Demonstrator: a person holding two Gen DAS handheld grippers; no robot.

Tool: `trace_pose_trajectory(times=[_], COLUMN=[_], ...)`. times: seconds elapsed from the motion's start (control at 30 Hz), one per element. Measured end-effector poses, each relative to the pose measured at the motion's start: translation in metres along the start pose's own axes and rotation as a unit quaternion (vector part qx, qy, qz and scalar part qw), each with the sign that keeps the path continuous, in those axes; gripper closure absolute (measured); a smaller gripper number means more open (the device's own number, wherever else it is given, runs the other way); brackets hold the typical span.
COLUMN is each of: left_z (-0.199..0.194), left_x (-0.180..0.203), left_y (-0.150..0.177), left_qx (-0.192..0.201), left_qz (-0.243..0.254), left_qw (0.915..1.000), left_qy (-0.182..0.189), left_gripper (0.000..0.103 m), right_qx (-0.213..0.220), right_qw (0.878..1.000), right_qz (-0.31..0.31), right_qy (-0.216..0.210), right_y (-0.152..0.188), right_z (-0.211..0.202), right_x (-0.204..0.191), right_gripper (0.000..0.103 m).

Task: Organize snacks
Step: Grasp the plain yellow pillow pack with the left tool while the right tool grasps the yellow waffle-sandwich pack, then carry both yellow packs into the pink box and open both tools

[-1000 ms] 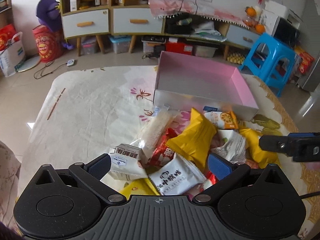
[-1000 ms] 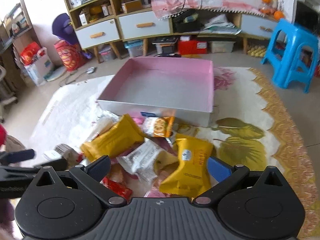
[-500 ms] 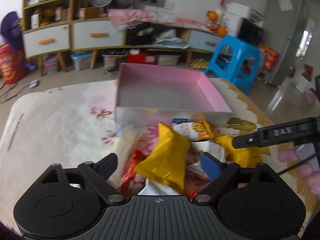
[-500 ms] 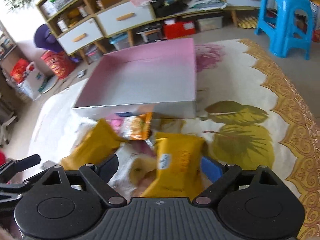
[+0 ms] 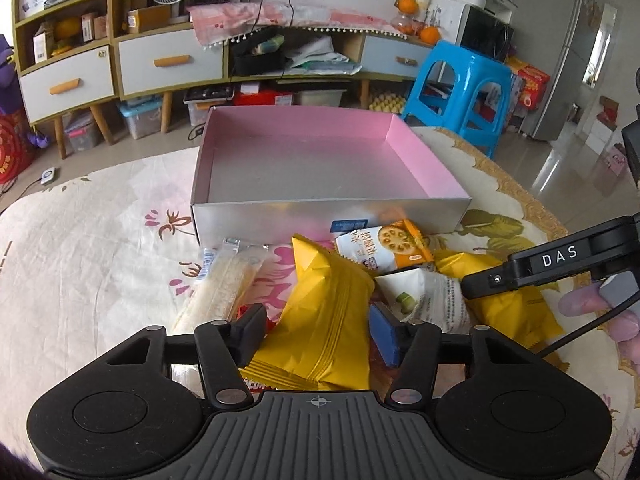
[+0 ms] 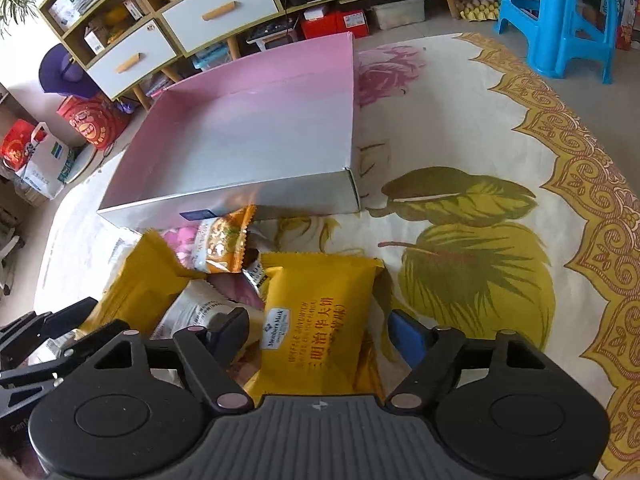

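The left gripper (image 5: 318, 330) has its jaws closing around a plump yellow snack packet (image 5: 326, 320), glossy, with a crimped, ribbed end seal facing the tool. The packet sits between the two fingers; the black pad on one side appears to touch its edge, while the blue pad (image 5: 384, 334) on the other side is right at its flank, so a firm grip cannot be confirmed.

The right gripper (image 6: 320, 332) is also closing, over a flat yellow pouch (image 6: 316, 312) printed with a white label and gold lettering. The pouch lies between the fingers with visible gaps on both sides.

Just ahead of both tools lies the rest of the snack heap: an orange-and-white packet (image 5: 384, 246) with a lotus-root picture, a white packet (image 5: 426, 300), and a long clear-wrapped pale bar (image 5: 222, 284) off to the left gripper's left. Beyond the heap stands an open box (image 5: 320, 208), pink inside, silver outside, on a floral tablecloth (image 5: 92, 248).
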State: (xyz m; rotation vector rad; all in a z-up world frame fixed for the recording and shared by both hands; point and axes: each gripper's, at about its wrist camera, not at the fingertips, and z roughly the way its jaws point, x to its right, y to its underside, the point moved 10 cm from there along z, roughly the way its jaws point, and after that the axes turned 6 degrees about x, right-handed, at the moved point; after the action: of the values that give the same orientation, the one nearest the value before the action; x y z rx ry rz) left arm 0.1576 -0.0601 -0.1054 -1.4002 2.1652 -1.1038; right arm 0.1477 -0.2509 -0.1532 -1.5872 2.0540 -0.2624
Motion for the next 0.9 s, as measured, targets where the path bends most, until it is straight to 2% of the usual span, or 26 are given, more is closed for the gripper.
trace_pose_trajectory(times=[0.37,0.5,0.57,0.9], left_z=[0.0103,0.0102,0.0097,0.0005], left_x=[-0.0003,0.0015,0.0035,0.006], left_y=[0.0047,0.0047,0.0043,-0.0021], left_qx=[-0.006,-0.003,-0.001,0.009], left_qz=[0.016,0.02,0.024,0.007], left_qw=[0.9996,0.9995,0.9994,0.9998], left_qy=[-0.023,-0.026,-0.025,-0.018], left_gripper=[0.049,0.055,0.06,0.075], right_qx=[-0.008,-0.006,-0.004,0.002], right_qw=[1.0,1.0,1.0,1.0], right_qz=[-0.008,-0.012,-0.014,0.002], right_qy=[0.017,0.019,0.02,0.009], right_y=[0.0034,0.0033,0.0031,0.0005], right_z=[0.0032,0.0031,0.0028,-0.0007], right_x=[0.0056,0.0044,0.0036,0.0027], right_gripper=[0.046,0.054,0.064,0.068])
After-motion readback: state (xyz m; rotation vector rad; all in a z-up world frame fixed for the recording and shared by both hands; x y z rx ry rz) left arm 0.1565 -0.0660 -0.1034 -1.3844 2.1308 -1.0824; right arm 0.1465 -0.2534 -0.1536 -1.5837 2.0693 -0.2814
